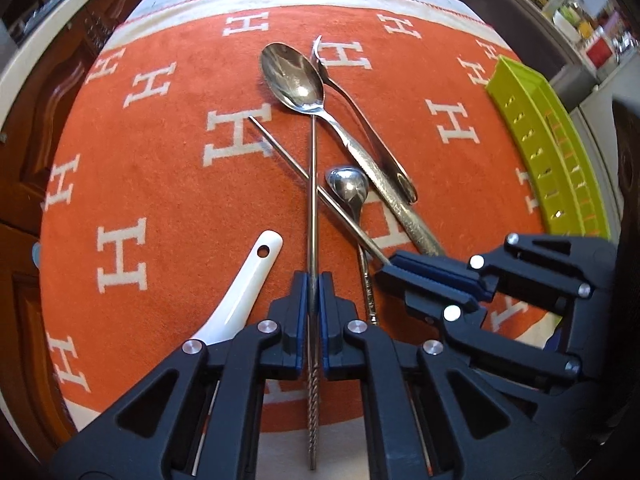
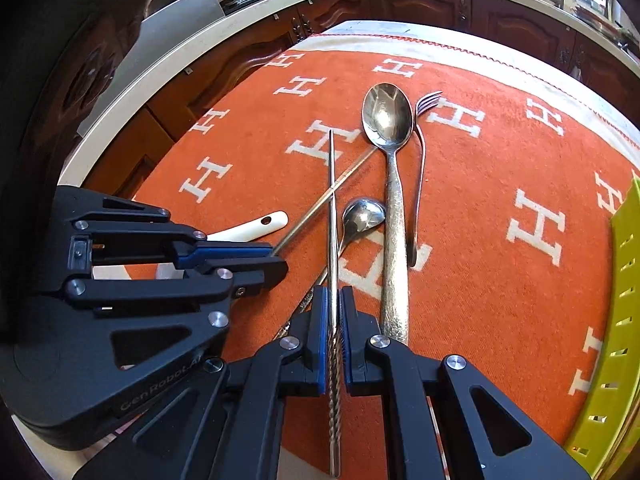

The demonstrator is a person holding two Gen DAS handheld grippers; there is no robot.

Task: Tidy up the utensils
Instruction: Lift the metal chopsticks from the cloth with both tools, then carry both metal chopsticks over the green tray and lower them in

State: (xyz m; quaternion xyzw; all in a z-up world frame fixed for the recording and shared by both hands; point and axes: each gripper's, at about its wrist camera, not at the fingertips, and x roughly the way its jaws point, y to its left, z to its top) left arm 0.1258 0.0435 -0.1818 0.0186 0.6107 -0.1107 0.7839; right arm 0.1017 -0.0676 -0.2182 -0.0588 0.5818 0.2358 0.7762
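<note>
Chopsticks, two thin stiff slippery steel rods crossed on the orange H-patterned cloth: my left gripper pinches one, right gripper the other, both clamped at twisted ends.

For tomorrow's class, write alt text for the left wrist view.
The left tongs grip a metal chopstick, and the right tongs grip a second chopstick crossing it. Spoons, a fork and a white spoon lie on an orange cloth; a green basket stands right.
</note>
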